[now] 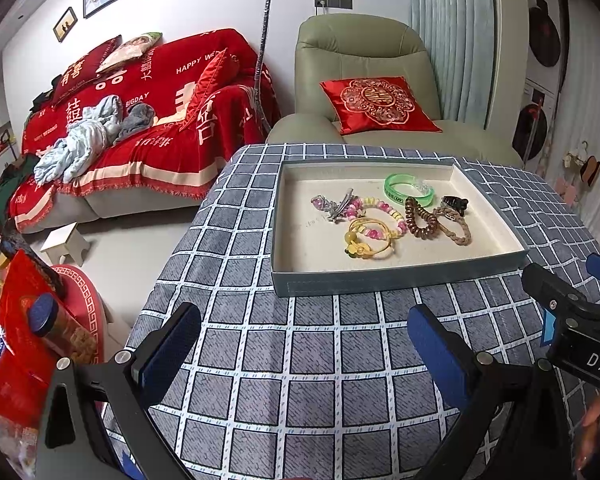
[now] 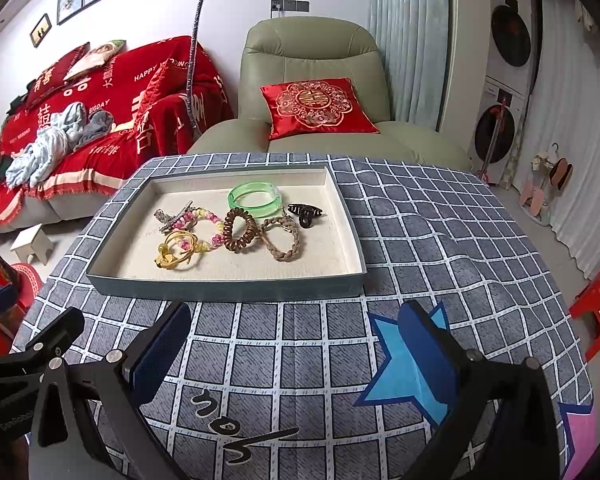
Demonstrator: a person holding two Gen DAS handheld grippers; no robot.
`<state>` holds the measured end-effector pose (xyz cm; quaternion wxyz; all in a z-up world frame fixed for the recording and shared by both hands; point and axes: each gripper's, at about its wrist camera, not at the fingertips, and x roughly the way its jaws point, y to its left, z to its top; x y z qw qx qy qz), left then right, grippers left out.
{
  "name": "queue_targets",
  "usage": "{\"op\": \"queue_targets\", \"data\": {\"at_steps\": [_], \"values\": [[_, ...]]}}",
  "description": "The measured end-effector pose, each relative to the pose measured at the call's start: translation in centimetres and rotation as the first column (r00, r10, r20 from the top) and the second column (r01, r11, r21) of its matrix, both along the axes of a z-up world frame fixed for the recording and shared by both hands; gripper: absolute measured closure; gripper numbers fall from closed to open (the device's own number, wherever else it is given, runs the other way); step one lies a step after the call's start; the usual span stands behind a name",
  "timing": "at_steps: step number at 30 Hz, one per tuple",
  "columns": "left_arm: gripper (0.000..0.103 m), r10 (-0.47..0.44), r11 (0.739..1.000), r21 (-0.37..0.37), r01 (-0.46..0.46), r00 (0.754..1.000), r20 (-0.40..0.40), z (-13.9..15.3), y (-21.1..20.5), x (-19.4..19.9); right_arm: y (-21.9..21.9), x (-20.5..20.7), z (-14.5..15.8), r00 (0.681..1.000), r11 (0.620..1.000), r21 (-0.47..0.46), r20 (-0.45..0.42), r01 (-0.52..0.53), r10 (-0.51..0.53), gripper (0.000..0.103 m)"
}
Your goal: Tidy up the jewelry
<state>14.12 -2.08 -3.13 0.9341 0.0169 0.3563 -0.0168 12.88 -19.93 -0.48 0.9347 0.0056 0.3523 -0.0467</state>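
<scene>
A shallow grey tray (image 1: 396, 278) (image 2: 224, 290) with a cream lining stands on the checked tablecloth. Inside lie a green bangle (image 1: 408, 189) (image 2: 254, 199), a brown spiral hair tie (image 1: 420, 219) (image 2: 240, 230), a braided tan loop (image 1: 456, 226) (image 2: 282, 238), a dark claw clip (image 1: 454, 203) (image 2: 305, 213), a pink and yellow bead bracelet (image 1: 380, 216) (image 2: 210, 226), a yellow bracelet (image 1: 370, 238) (image 2: 176, 250) and a silver hair clip (image 1: 340, 206) (image 2: 174, 216). My left gripper (image 1: 304, 344) and right gripper (image 2: 296, 348) both hover open over the cloth in front of the tray, holding nothing.
A green armchair (image 1: 360, 52) with a red cushion (image 2: 318, 106) stands behind the table. A sofa under a red cover (image 1: 140, 112) is at the left. Red bags and a jar (image 1: 48, 320) sit beyond the table's left edge, a red stool (image 2: 596, 304) at the right.
</scene>
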Motion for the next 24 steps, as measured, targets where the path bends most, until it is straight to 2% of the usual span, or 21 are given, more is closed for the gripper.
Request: {"op": "queue_targets", "data": {"at_steps": [24], "values": [[0.000, 0.005, 1.000, 0.000, -0.005, 1.000, -0.001, 0.24, 0.00, 0.13, 0.15, 0.06, 0.32, 1.000, 1.000, 0.001, 0.003, -0.004, 0.004, 0.000]]}}
